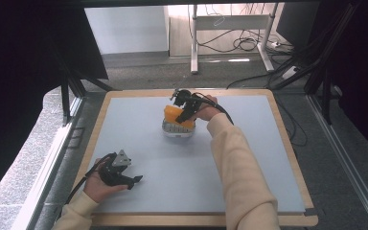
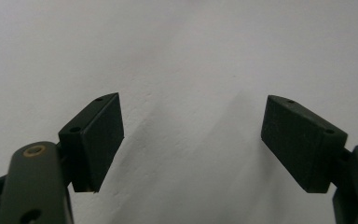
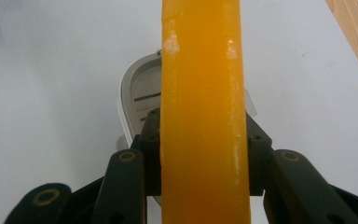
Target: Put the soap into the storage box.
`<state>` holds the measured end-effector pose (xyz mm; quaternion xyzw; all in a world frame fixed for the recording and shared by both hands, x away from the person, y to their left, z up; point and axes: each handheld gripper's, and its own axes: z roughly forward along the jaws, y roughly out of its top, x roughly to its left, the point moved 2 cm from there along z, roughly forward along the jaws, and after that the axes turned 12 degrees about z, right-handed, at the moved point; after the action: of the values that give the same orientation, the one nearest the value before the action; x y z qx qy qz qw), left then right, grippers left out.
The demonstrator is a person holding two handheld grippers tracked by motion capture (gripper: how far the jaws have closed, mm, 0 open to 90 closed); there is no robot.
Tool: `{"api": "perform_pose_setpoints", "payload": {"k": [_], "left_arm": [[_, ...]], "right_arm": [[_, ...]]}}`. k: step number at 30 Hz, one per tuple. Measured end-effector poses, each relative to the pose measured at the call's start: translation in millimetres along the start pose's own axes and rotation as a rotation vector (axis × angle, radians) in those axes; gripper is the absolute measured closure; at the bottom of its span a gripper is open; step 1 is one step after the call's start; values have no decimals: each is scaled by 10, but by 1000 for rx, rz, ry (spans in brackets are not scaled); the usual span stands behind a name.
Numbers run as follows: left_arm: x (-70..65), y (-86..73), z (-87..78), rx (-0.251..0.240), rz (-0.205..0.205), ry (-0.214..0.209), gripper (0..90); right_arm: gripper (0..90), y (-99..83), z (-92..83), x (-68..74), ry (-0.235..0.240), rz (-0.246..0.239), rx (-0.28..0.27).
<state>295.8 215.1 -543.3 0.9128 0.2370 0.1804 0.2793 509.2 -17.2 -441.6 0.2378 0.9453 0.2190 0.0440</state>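
The orange bowl point(image 1: 174, 115) is bright and smooth, with a few pale scuff marks on its rim. In the right gripper view its rim point(image 3: 200, 116) runs straight up the middle like a thick orange band. The right gripper point(image 1: 186, 114) pinches this rim, one jaw pressed on each side. The bowl sits tipped in a white rack point(image 1: 177, 129), which has slots in its floor and low rounded walls. The rack stands on the far middle part of the pale blue table point(image 1: 249, 158).

The person's right hand point(image 1: 205, 111) holds the gripper just beside the rack, on its right side. The arm in a cream sleeve point(image 1: 237, 167) reaches up from the near edge of the table to the rack, bent a little at the wrist.

The left gripper point(image 1: 133, 181) is well apart from the rack, near the front left corner of the table. Its jaws stand wide apart with nothing between them, just above the bare table top. The left hand point(image 1: 100, 186) grips it from behind and lies low on the table.
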Motion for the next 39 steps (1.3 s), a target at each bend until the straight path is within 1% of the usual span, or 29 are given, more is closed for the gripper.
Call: {"api": "perform_pose_setpoints", "payload": {"k": [4,8,9,11,12,13,16,21,25,26,27,28,30,31,33,36,37,38,39], "left_arm": [[-5,6,-13,-14,-6,-7,211],[-4,4,-12,-9,-3,-3,210],[-4,4,-11,-9,-2,-3,210],[-4,3,-9,-8,-1,-3,210],[-4,3,-9,-8,-1,-3,210],[-4,3,-9,-8,-1,-3,210],[-4,3,-10,-7,-2,-3,210],[-6,3,-8,-5,1,-7,210],[-5,0,-8,-6,-1,-5,210],[-5,0,-8,-6,-1,-5,210],[-4,-2,-9,-3,2,-5,209],[-4,-2,-8,-3,2,-6,210],[-3,-3,-7,-2,3,-6,210],[-3,-3,-6,-2,3,-7,210],[-2,-5,-6,-1,3,-7,210],[0,-7,-5,-1,3,-8,210],[0,-7,-4,0,3,-8,210],[0,-7,-4,0,2,-8,209],[-3,-6,-2,-3,0,-8,210]], "right_arm": [[616,41,46,18,7,-17,4],[616,46,80,19,9,-28,19],[616,42,89,13,2,-26,23],[616,34,104,1,4,-20,28],[616,29,115,-10,1,-28,33],[616,26,126,-4,2,-20,35],[616,22,145,-9,5,-37,40],[615,19,166,-12,4,-41,44],[615,7,202,-23,3,-50,61],[615,5,210,-21,1,-46,62],[615,1,224,-28,3,-49,64],[615,-3,234,-27,7,-40,64],[615,-11,252,-40,6,-51,68],[615,-15,265,-38,8,-46,71],[615,-22,284,-45,12,-51,76],[599,-30,292,-43,16,-49,66],[575,-27,280,-50,18,-51,50],[549,-19,248,-48,21,-30,28],[521,-14,218,-57,18,-26,5]]}}
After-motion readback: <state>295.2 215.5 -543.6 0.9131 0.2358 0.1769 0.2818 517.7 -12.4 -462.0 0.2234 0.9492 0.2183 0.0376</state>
